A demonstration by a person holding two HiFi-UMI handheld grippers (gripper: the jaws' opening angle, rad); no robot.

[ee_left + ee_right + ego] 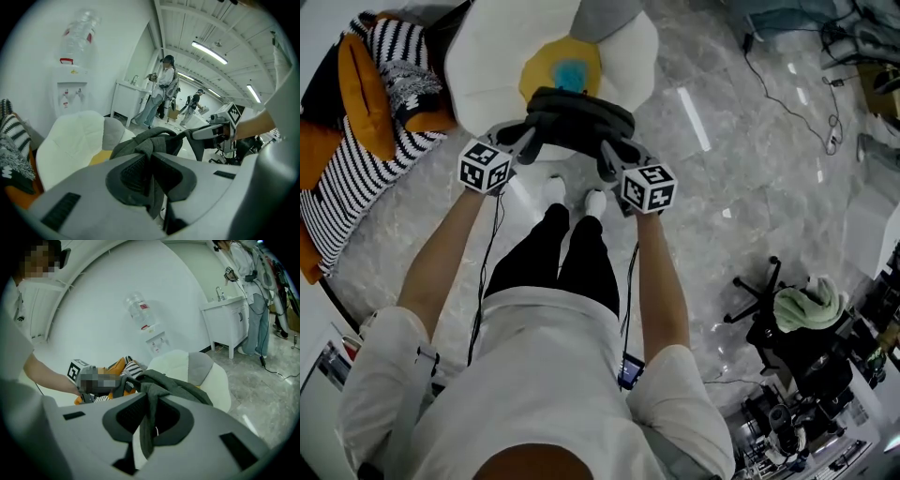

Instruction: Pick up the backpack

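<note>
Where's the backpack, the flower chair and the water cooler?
backpack (579, 117), head view, dark top side
flower chair (487, 56), head view, white petal
water cooler (71, 89), left gripper view, white front

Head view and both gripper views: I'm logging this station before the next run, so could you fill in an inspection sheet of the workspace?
Surface: grey marble floor, glossy.
Job's things: dark backpack over the white flower-shaped seat; contact with it unclear.
Clutter: striped cushion, orange cushion beside the seat.
Grippers: left gripper and right gripper each shut on backpack fabric.
Cables: black cables loose on the floor; gripper leads hang by the person's legs.
Surroundings: office chair with green cloth, water dispenser, people standing.
</note>
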